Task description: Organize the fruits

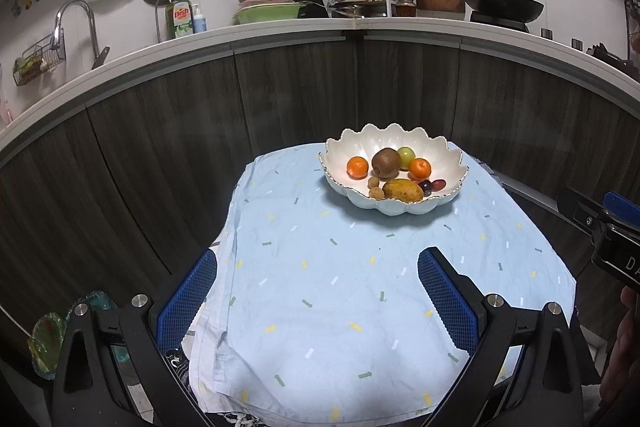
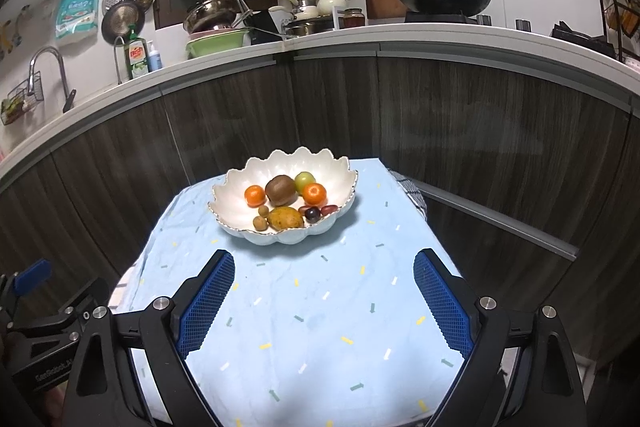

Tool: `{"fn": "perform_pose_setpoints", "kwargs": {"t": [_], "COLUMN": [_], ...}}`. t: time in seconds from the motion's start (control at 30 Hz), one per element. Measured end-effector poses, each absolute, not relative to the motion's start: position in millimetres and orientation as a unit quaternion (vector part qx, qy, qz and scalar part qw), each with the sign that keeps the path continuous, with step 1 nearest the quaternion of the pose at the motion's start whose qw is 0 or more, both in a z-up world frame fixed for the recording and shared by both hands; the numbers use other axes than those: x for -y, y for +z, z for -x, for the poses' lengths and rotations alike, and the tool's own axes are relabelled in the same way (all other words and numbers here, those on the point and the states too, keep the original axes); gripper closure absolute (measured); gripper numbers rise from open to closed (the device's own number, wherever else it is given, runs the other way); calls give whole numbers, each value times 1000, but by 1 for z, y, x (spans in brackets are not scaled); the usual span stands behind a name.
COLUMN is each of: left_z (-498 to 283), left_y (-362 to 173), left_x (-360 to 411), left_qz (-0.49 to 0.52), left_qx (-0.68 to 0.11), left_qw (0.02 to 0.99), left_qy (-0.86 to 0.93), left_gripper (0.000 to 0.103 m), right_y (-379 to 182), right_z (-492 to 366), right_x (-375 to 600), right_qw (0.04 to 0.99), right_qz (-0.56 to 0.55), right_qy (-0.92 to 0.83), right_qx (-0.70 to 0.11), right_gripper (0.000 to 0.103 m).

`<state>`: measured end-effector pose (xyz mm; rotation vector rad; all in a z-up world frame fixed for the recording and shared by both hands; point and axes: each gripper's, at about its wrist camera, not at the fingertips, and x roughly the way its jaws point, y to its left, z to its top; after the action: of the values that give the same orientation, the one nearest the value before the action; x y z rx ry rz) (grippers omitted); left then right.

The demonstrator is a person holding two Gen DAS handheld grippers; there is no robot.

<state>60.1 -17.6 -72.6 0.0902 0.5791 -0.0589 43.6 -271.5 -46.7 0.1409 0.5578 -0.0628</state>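
Observation:
A white scalloped bowl [image 1: 448, 157] sits at the far side of the small table; it also shows in the right wrist view [image 2: 234, 195]. In it lie a brown kiwi [image 1: 385, 161], two oranges [image 1: 357, 167] [image 1: 420, 169], a green fruit [image 1: 405, 155], a yellow-brown mango [image 1: 402, 190], small tan longans [image 1: 375, 192] and dark grapes [image 1: 432, 185]. My left gripper [image 1: 318, 297] is open and empty above the near part of the table. My right gripper [image 2: 324, 297] is open and empty, just short of the bowl.
A light blue patterned cloth [image 1: 340, 287] covers the table. Dark wood cabinet fronts [image 1: 180, 131] stand right behind it under a white counter with a sink tap [image 1: 74, 23], dish soap [image 1: 178, 17], pots and a wok [image 1: 502, 5].

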Motion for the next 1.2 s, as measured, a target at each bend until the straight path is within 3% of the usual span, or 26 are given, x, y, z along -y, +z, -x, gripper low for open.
{"fn": "perform_pose_setpoints", "kwargs": {"t": [1.2], "left_z": [-60], "left_y": [-74], "left_x": [18], "left_qz": [-43], "left_qx": [-289], "left_qw": [956], "left_qy": [-29], "left_gripper": [1], "right_y": [-50], "right_z": [-43], "right_x": [269], "right_qw": [958], "right_qz": [-68], "right_qy": [-31], "right_qx": [-278], "right_gripper": [11]}}
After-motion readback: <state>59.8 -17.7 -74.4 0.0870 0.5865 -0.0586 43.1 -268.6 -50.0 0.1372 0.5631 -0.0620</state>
